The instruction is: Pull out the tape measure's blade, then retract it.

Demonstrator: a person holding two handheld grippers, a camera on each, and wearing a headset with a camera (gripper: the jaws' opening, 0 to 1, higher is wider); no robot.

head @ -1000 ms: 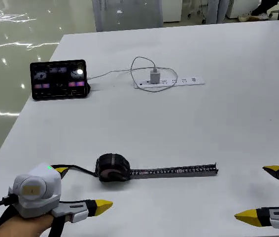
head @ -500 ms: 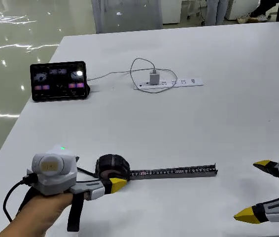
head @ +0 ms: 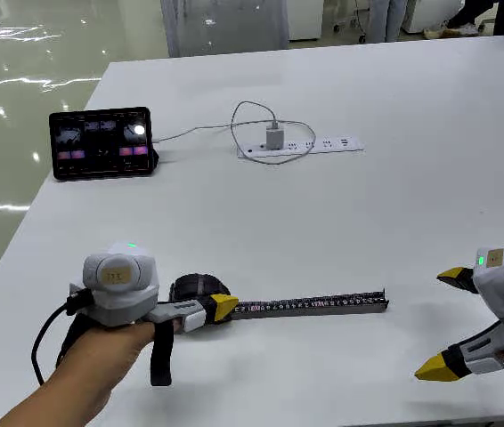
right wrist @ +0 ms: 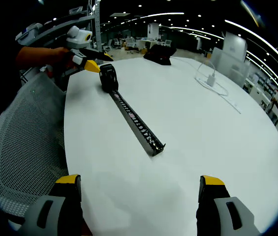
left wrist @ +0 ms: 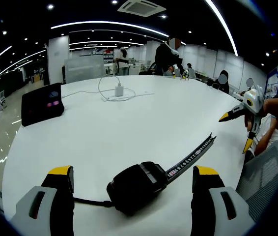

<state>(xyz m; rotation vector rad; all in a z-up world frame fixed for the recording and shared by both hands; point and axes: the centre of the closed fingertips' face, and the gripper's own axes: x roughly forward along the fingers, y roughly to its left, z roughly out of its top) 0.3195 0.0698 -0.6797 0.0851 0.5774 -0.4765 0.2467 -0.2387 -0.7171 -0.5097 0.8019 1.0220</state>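
Observation:
The black tape measure case (head: 194, 289) lies on the white table (head: 323, 222), its blade (head: 314, 305) drawn out to the right and flat on the surface. My left gripper (head: 218, 294) is open with a jaw on each side of the case (left wrist: 138, 186); a gap shows on both sides. The blade (left wrist: 190, 158) runs off to the far right. My right gripper (head: 443, 322) hovers open a little right of the blade's hooked end (right wrist: 156, 147), with nothing between its jaws (right wrist: 140, 180). The case (right wrist: 108, 76) and left gripper (right wrist: 91, 64) appear at the far end.
A lit tablet (head: 101, 142) stands at the back left. A white power strip (head: 310, 145) with a charger (head: 276, 138) and looped cable lies behind the tape. A mesh chair (right wrist: 21, 147) sits at the table's edge. People stand in the background (left wrist: 167, 54).
My left gripper has moved forward and right until its jaws straddle the case. The right gripper has lifted and drifted left toward the blade's end. The tape has stayed put.

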